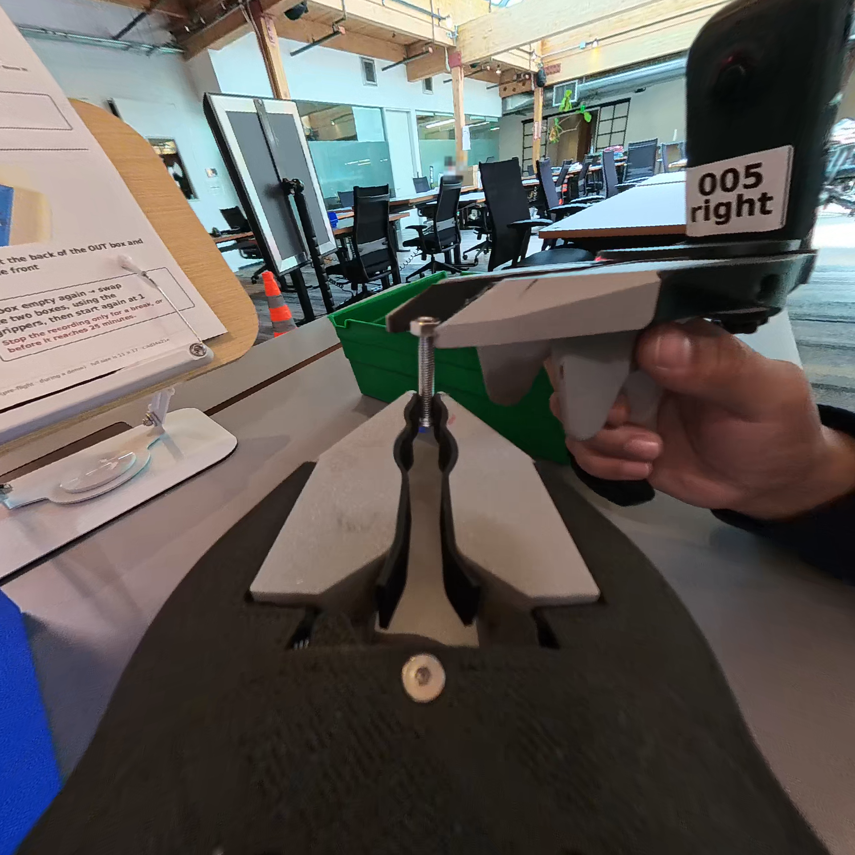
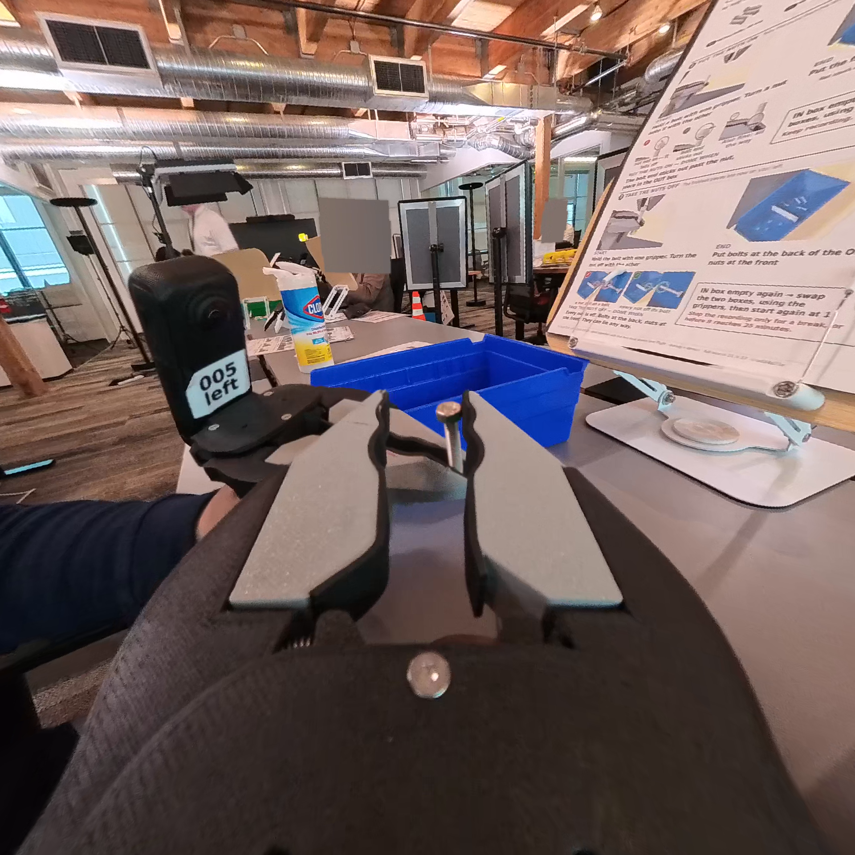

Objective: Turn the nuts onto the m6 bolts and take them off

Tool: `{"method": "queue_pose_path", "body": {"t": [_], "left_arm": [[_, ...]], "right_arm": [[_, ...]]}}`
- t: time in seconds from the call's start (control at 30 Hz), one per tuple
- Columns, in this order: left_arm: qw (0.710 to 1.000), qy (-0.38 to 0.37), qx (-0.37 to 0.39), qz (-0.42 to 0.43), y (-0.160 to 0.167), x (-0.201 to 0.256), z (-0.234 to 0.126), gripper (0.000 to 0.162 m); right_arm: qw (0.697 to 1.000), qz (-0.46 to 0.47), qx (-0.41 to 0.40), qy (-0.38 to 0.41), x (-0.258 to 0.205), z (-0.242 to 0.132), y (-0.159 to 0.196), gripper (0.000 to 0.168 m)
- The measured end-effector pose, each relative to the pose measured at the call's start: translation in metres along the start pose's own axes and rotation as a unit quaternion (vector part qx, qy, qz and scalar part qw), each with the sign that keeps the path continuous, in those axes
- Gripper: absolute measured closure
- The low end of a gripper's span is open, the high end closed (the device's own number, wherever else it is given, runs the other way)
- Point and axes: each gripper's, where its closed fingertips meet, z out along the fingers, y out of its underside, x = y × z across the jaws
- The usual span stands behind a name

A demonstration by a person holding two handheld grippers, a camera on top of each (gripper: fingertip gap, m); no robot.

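The left gripper (image 1: 426,418) has its fingers pressed together on the lower threaded end of a silver bolt (image 1: 426,370), which stands upright with its socket head on top. The right gripper (image 1: 418,324) reaches in from the right at the level of the head; its fingers stand apart on either side of the bolt (image 2: 451,435), and the right wrist view shows the shank lying close against one black pad while a clear gap remains to the other. No nut can be made out on the thread in either view.

Each gripper carries a black camera body with a white sticker (image 1: 735,192) bearing printed characters. A hand (image 1: 721,416) grasps the right gripper's grey handle.

Behind the bolt sits a green bin (image 1: 370,351); the right wrist view shows a blue divided bin (image 2: 462,370) on the grey table (image 2: 740,555). A printed instruction sheet (image 2: 763,208) with text and small diagrams leans on a wooden stand beside it. Farther back stands a canister of wipes (image 2: 307,324) with a branded label.
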Motion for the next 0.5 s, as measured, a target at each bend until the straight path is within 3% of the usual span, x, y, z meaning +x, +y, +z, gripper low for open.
{"method": "queue_pose_path", "body": {"t": [0.2, 0.5], "left_arm": [[1.000, 0.026, 0.002, 0.014, -0.001, 0.015, 0.003, 0.160], [1.000, -0.019, 0.000, -0.012, 0.000, -0.011, -0.002, 0.160]], "right_arm": [[1.000, 0.004, -0.009, -0.018, -0.007, 0.004, 0.004, 0.135], [1.000, 0.012, 0.012, 0.009, 0.007, -0.005, -0.004, 0.140]]}}
